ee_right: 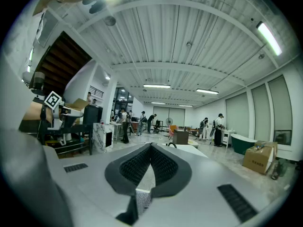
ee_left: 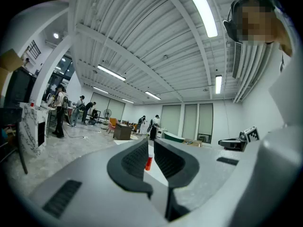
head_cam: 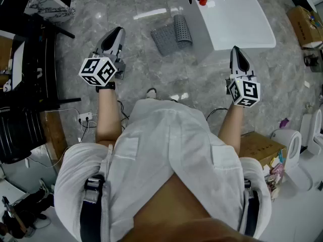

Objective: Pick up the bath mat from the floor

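Head view: the grey floor (head_cam: pixel 151 79) fills the picture, with a white tub (head_cam: pixel 237 19) at the top. The mat (head_cam: pixel 169 34) lies on the floor against the tub's near side, well ahead of both tongs, so nothing is done yet; reaching, gripping and lifting all remain. Its long axis seems to run left to right, the right end curled up by the tub. The left gripper (head_cam: pixel 117 32) is slightly parted and empty; the right gripper (head_cam: pixel 235 49) is clenched on nothing.
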Motion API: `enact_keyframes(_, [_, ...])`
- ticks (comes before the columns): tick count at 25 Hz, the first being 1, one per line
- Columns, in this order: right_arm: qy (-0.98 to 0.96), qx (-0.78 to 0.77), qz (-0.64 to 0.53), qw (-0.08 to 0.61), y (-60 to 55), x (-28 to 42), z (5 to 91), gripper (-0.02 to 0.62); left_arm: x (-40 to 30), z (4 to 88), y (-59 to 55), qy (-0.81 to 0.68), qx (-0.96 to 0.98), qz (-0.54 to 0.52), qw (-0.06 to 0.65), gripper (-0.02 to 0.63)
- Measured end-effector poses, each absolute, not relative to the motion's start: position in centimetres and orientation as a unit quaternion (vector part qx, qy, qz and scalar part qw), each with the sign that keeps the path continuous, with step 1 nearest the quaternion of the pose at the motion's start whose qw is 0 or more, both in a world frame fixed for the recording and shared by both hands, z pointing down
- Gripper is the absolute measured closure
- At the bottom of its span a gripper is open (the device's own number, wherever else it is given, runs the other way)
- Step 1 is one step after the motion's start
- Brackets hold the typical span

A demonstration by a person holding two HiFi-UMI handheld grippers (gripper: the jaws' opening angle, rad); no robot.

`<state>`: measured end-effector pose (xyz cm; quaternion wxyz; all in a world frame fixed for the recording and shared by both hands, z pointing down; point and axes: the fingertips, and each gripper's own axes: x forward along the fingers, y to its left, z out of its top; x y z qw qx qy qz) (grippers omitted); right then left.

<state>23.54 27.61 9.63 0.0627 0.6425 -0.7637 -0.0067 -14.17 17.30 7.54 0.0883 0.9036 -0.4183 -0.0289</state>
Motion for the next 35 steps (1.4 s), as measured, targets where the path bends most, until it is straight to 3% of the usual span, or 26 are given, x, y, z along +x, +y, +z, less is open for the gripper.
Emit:
enact_keyframes(22, [-0.784,0.617,-0.001,0.072,25.0,23.1,11.4,0.568,-14.2,8.7,16.6,-0.426,0.900,0.005,0.089,0.561])
enact_keyframes(35, [-0.808,0.583,0.013,0.088,14.3,19.1,12.9,0.566,-17.8,11.6,7.5,-0.451,0.886,0.003,0.110,0.561])
